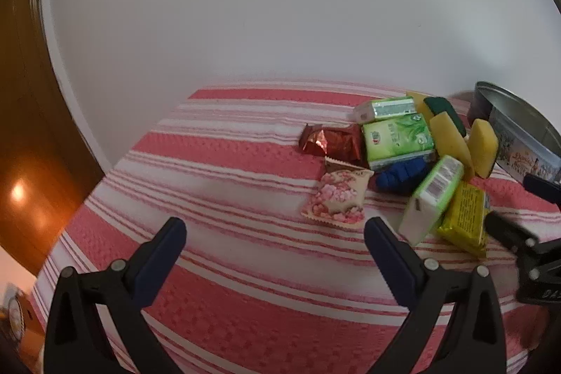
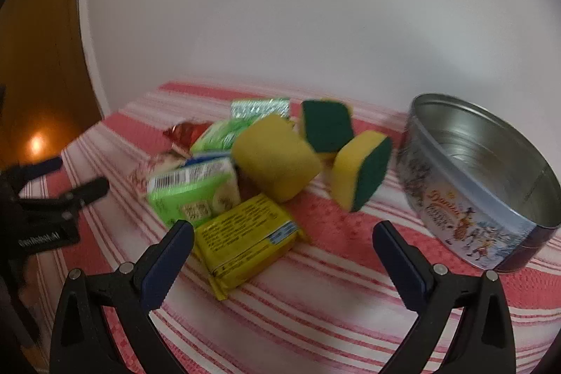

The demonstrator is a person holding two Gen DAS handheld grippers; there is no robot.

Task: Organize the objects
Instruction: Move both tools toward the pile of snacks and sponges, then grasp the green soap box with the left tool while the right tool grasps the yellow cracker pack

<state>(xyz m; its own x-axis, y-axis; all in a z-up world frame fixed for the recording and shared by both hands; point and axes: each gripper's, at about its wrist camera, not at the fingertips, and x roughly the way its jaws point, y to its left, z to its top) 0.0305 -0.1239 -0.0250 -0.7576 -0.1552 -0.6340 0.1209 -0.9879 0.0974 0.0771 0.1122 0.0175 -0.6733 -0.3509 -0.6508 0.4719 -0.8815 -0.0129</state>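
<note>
My striped cloth-covered counter [image 2: 315, 286] carries a round tin [image 2: 480, 184], tilted and empty, at the right. Left of it lies a heap: yellow-green sponges [image 2: 361, 170], green tissue packs [image 2: 193, 188], a yellow packet [image 2: 245, 237], wrapped sweets [image 1: 338, 198]. My left hand-held gripper [image 1: 275, 233] and right hand-held gripper [image 2: 282, 239] both hang spread, holding nothing
</note>
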